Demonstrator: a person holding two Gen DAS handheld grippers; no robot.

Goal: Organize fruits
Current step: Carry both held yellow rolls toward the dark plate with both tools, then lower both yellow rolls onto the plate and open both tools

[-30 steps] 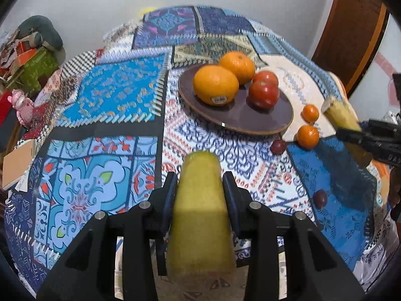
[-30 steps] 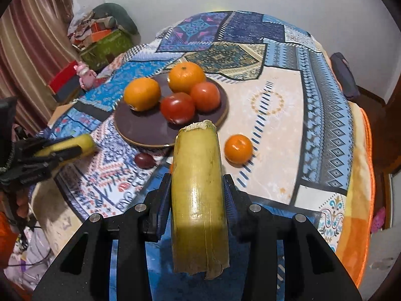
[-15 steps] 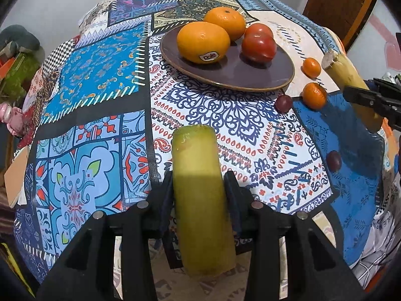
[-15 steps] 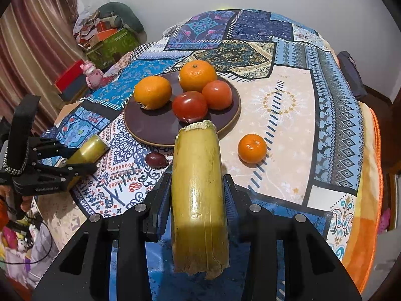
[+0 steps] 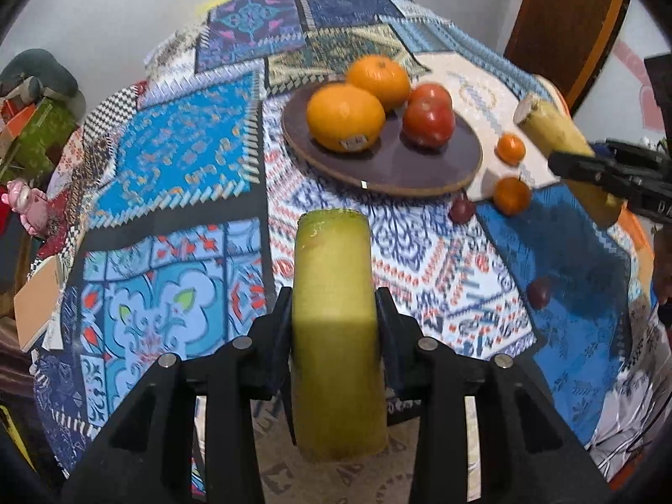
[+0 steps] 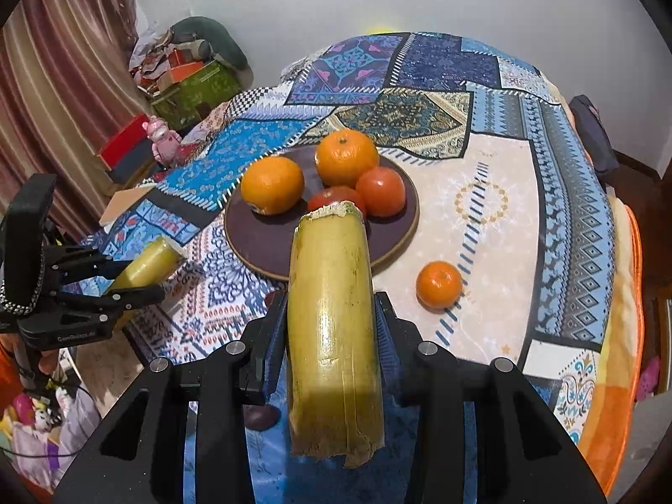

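My left gripper (image 5: 334, 315) is shut on a yellow-green cut stalk piece (image 5: 334, 315), held above the near left of the table. My right gripper (image 6: 332, 315) is shut on a yellower cut stalk piece (image 6: 332, 315), held above the near right side. A dark round plate (image 5: 399, 168) (image 6: 260, 248) holds two oranges (image 5: 345, 117) (image 5: 379, 80) and two tomatoes (image 5: 429, 122). Two small tangerines (image 5: 510, 149) (image 5: 511, 195) and two dark plums (image 5: 462, 212) (image 5: 539, 292) lie on the cloth right of the plate. One tangerine (image 6: 439, 284) shows in the right wrist view.
A patterned patchwork cloth (image 5: 176, 168) covers the round table. A pink toy (image 6: 161, 143), boxes and bags stand on the floor at the left. A wooden door (image 5: 563, 25) is at the far right. A curtain (image 6: 63, 84) hangs left.
My left gripper has tilted back up and drawn away, so the plate sits farther off. My right gripper has moved a little toward the plate. Both still hold their stalk pieces.
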